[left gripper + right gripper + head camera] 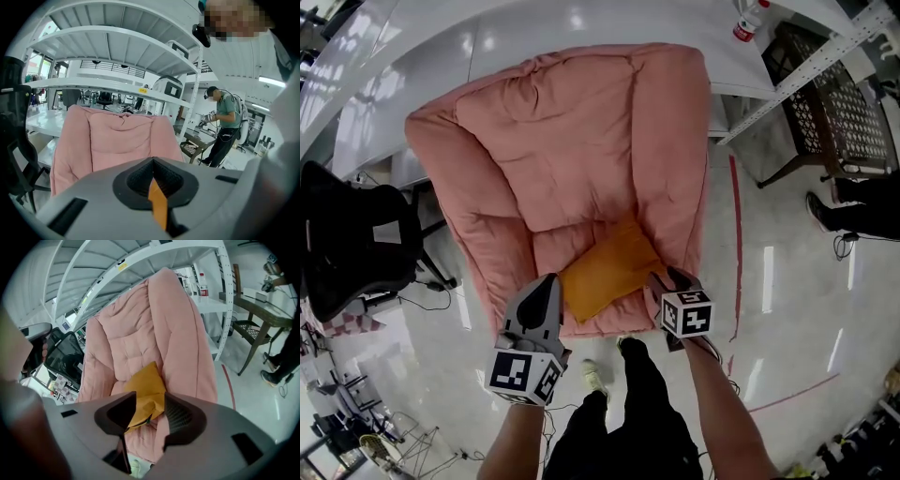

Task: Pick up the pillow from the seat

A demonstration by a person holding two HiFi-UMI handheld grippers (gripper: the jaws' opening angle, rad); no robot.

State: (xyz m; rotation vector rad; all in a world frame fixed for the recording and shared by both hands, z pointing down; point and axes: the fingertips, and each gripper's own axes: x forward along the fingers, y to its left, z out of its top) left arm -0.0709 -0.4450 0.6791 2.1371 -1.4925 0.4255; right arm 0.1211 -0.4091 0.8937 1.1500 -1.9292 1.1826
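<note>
Right gripper [150, 395] stands wide open, gripping nothing, a corner of the single mustard-yellow square fabric pillow [143, 380] showing between its jaws; the pillow lies on the seat front of the one pink quilted armchair [572, 131]. Left gripper [152, 161], at that seat's front left, has jaws drawn together; whether the orange sliver in their slit is pinched cloth is unclear.

No legible wording was found. Yellow sticker [143, 90] on shelf beam [93, 85]: print was too small. Bottle [748, 19], red label: unreadable. Cubes on left gripper [547, 284] and right gripper [672, 278] carried square black-and-white markers only.
</note>
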